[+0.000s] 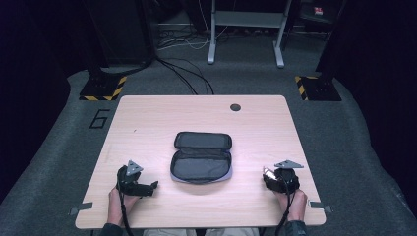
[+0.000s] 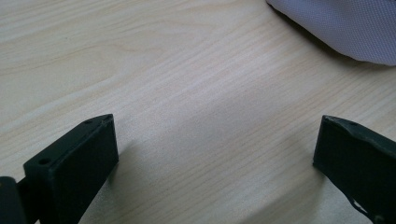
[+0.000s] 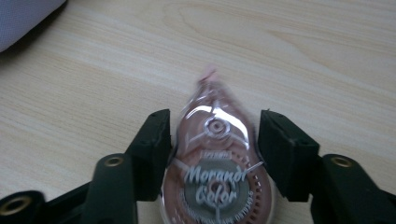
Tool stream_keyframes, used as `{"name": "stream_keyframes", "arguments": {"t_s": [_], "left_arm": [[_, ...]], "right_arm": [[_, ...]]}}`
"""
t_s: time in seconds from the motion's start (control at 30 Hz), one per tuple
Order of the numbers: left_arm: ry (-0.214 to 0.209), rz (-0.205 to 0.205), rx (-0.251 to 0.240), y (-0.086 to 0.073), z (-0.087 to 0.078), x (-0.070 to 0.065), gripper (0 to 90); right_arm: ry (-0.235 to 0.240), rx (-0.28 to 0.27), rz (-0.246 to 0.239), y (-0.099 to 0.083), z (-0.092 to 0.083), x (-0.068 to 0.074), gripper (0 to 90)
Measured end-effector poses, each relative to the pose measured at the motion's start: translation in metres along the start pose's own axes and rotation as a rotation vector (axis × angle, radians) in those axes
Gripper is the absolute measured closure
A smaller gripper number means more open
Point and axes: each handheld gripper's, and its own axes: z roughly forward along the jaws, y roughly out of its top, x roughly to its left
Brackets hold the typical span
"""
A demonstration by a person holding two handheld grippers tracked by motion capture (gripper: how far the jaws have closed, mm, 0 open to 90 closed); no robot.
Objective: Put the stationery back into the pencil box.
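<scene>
An open dark zip case [image 1: 202,156] with a grey lining lies in the middle of the wooden table [image 1: 147,123]. Its pale outer fabric shows at the top right of the left gripper view [image 2: 336,23] and at the top left corner of the right gripper view [image 3: 23,18]. My left gripper [image 1: 151,187] rests near the front left, jaws wide apart over bare wood [image 2: 215,126]. At the front right, my right gripper [image 1: 273,178] is shut on a pink see-through correction tape [image 3: 215,177], whose tip pokes out past the jaws.
A round cable hole [image 1: 235,107] sits near the table's far edge. Beyond the table are grey carpet, loose cables [image 1: 187,73], a metal desk frame [image 1: 246,29] and two stands on striped bases [image 1: 103,88]. Clamps stick out at both front corners.
</scene>
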Motion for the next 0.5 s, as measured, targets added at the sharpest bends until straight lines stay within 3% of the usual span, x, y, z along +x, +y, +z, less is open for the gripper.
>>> {"name": "stream_keyframes", "arguments": {"t_s": [0.1,0.5], "left_arm": [[0.000,0.000,0.000,0.0000,0.0000,0.0000,0.0],[0.000,-0.001,0.000,0.0000,0.0000,0.0000,0.0]], "right_arm": [[-0.001,-0.002,-0.026,0.0008,0.0002,0.0012,49.2],[0.014,-0.044,-0.016,0.0068,-0.0083,0.0012,49.7]]}}
